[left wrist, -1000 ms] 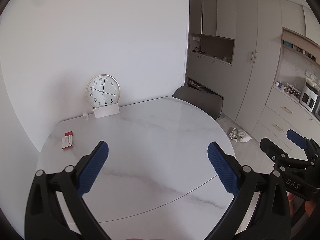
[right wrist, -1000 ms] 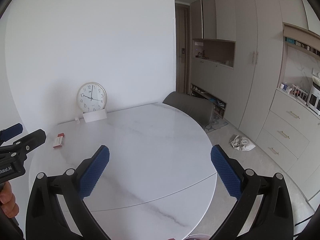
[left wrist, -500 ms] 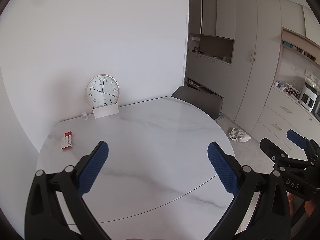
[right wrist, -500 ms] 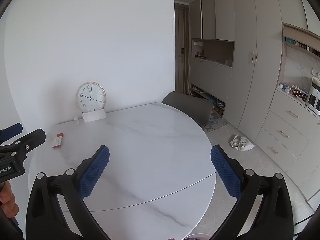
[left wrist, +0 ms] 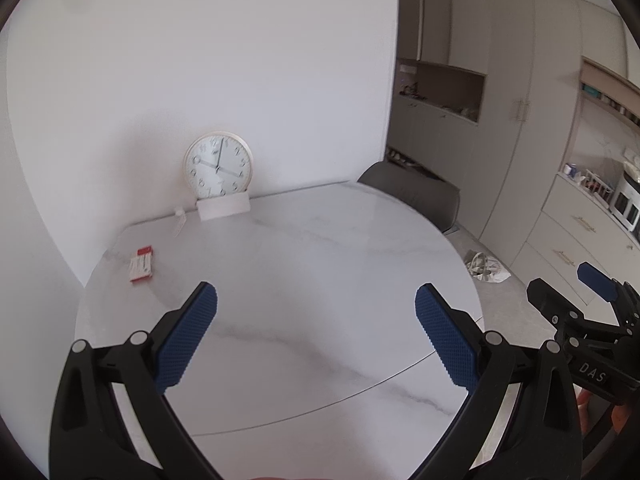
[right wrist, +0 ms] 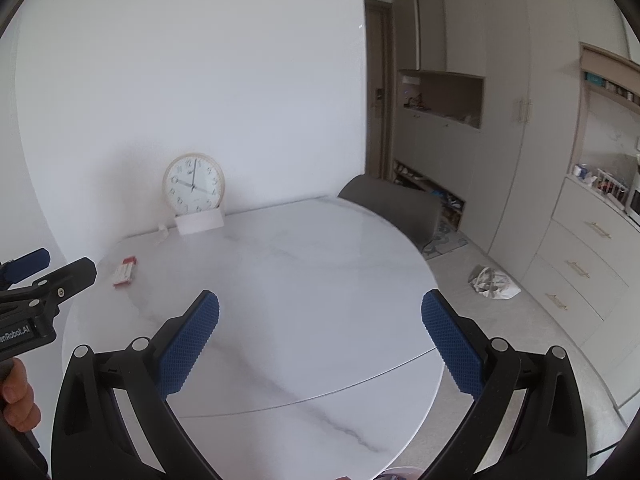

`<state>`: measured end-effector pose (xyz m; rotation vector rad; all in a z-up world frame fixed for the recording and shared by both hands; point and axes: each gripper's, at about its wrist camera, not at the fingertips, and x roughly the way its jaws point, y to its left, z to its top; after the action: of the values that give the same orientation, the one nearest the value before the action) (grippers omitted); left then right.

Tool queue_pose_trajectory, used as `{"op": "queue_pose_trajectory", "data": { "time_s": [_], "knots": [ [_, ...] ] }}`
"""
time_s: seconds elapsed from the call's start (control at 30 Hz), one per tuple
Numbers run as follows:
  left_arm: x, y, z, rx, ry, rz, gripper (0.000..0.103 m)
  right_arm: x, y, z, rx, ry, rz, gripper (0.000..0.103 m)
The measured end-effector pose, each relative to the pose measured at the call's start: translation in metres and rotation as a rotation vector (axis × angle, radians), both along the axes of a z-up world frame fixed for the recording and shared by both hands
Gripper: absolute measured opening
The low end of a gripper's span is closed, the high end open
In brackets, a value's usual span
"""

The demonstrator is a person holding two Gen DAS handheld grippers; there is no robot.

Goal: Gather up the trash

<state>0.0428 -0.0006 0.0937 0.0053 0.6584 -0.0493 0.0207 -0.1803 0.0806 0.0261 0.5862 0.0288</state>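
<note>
little has changed: the view drifted slightly, both tongs still gaping and empty over the table (left wrist: 320,264); left gripper (left wrist: 316,336), right gripper (right wrist: 320,340); crumpled trash (right wrist: 494,282) lies on the floor at 3 o'clock (untouched)

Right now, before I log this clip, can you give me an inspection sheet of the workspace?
Surface: white marble table, round-edged, set against the wall.
Job's things: crumpled bag on the floor beside the drawers; red-and-white packet lying flat near the table's left edge.
Clutter: clock leaning on the wall behind a white card; small white item beside it.
Grippers: left tool and right tool both open, holding nothing, above the table.
Cables: nothing seen.
Surroundings: grey chair, tall cabinets, drawers.
</note>
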Motion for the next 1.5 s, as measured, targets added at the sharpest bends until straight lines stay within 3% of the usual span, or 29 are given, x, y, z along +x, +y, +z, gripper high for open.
{"op": "queue_pose_trajectory", "data": {
  "time_s": [0.33,1.5],
  "knots": [
    [0.002,0.012,-0.012,0.000,0.033,0.079,0.095,0.014,0.011,-0.010,-0.006,0.026,0.076,0.101],
    [0.007,-0.001,-0.005,0.011,0.013,0.043,0.095,0.015,0.005,-0.008,-0.004,0.014,0.048,0.101]
  ]
}}
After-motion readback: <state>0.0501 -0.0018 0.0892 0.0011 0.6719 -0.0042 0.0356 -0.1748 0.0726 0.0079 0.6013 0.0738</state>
